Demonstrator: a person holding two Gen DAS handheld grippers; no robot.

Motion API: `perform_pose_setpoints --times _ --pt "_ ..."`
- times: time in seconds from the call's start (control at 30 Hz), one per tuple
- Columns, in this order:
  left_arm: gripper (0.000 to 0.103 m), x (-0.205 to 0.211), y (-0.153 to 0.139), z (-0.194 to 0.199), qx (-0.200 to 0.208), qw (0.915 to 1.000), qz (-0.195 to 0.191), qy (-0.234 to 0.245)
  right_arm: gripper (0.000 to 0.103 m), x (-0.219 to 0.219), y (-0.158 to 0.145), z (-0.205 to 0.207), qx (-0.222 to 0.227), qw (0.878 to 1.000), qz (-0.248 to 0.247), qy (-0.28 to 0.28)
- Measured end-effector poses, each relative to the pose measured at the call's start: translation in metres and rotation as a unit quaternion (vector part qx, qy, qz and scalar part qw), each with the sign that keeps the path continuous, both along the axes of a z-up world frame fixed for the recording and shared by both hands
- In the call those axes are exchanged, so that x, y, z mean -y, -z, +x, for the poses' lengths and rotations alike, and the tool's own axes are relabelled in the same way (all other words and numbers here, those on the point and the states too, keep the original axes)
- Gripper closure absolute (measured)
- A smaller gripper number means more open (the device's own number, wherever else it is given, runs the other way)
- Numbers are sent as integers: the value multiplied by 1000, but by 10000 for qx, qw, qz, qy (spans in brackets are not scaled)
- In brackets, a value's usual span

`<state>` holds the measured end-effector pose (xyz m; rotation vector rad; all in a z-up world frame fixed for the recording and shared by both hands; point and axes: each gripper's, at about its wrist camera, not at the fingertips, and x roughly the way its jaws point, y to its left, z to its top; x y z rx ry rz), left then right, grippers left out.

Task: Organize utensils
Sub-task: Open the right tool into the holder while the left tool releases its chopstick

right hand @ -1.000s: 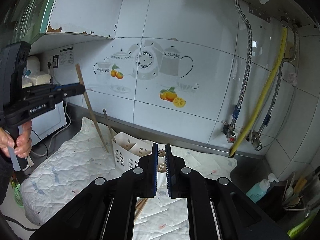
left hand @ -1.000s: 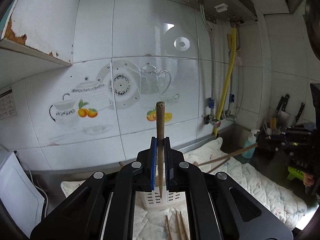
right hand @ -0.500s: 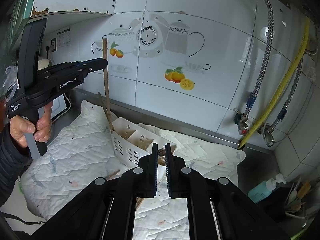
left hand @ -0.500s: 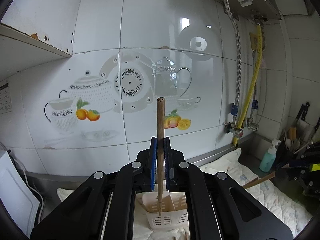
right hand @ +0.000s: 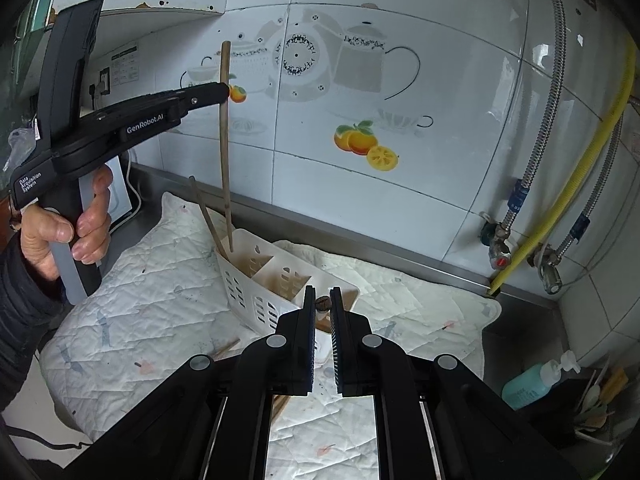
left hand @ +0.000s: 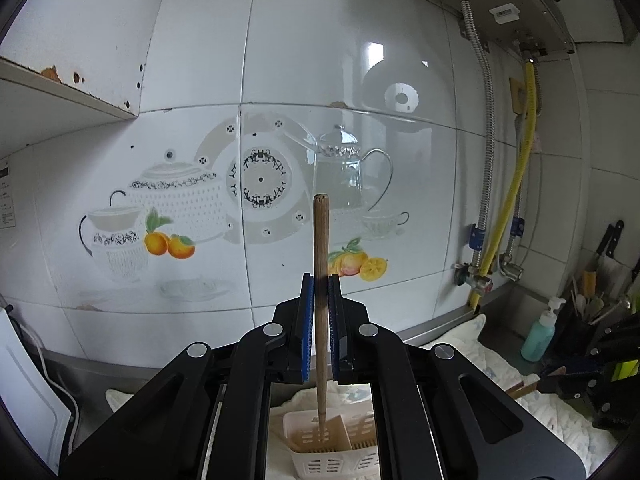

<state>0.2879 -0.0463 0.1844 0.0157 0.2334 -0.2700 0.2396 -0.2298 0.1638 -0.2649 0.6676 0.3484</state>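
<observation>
My left gripper (left hand: 320, 280) is shut on a brown wooden chopstick (left hand: 321, 308) and holds it upright. Its lower tip is inside the left compartment of the white slotted utensil caddy (left hand: 336, 456). In the right wrist view the left gripper (right hand: 224, 94) holds that chopstick (right hand: 225, 148) over the caddy (right hand: 256, 284), where another chopstick (right hand: 206, 216) leans. My right gripper (right hand: 322, 300) is nearly closed on the round end of a brown chopstick (right hand: 322, 302), seen end-on just before the caddy.
The caddy stands on a white quilted mat (right hand: 160, 312) on the steel counter. A loose chopstick (right hand: 226, 349) lies on the mat. A teal soap bottle (right hand: 536, 380) and a black utensil holder (left hand: 592, 316) stand at the right. A tiled wall is close behind.
My left gripper has moved over the caddy and lowered the chopstick's tip into its left compartment. My right gripper has moved closer to the caddy.
</observation>
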Motion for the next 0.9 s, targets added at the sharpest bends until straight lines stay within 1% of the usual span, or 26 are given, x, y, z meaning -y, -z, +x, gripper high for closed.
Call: perform_pose_setpoints --times 0.2,0.27,0.43,0.53,0.63,0.83,0.9 --pt "97 0 22 17 -380 9992 -102 5 95 -1 -1 -1 89 9999 -6 50" --pt "97 -1 28 19 -447 9990 -86 18 90 0 -2 -2 141 9999 -7 79" --pt "97 -4 38 17 -642 9979 -105 42 84 3 -7 -14 316 9994 61 105" --pt "95 -8 39 4 -635 9979 -110 59 84 6 -8 -29 438 9988 176 121" --pt "95 -11 41 -14 -611 9981 -4 67 84 9 -1 -48 469 9982 355 116" --pt "94 -28 60 -55 -830 9965 51 44 83 17 29 -85 384 9968 664 234" --pt "93 -31 71 -70 -877 9960 182 2 83 18 42 -95 344 9969 644 298"
